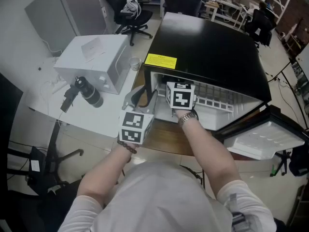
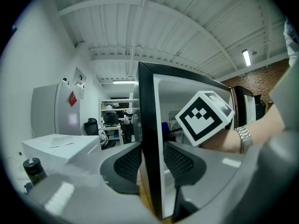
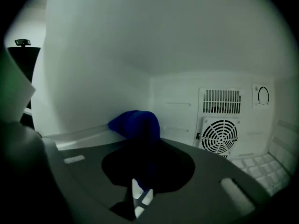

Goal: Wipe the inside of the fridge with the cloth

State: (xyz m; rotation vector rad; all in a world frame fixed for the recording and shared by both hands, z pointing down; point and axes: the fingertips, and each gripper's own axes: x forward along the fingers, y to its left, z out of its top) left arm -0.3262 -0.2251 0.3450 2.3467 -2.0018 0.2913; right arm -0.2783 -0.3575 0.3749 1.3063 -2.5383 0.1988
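We are working at the fridge [image 1: 207, 47], which is standing on the surface [image 1: 161, 140] with its door swung open. Our left gripper [image 2: 153, 160] is pinching the front edge of the fridge's left wall between its jaws, probably to steady the fridge while we wipe. Our right gripper [image 3: 148, 163] is sitting inside the fridge. Its jaws are pinching the blue cloth [image 3: 135, 124], which is bunching against a ledge on the fridge's left inner wall, near the back corner.
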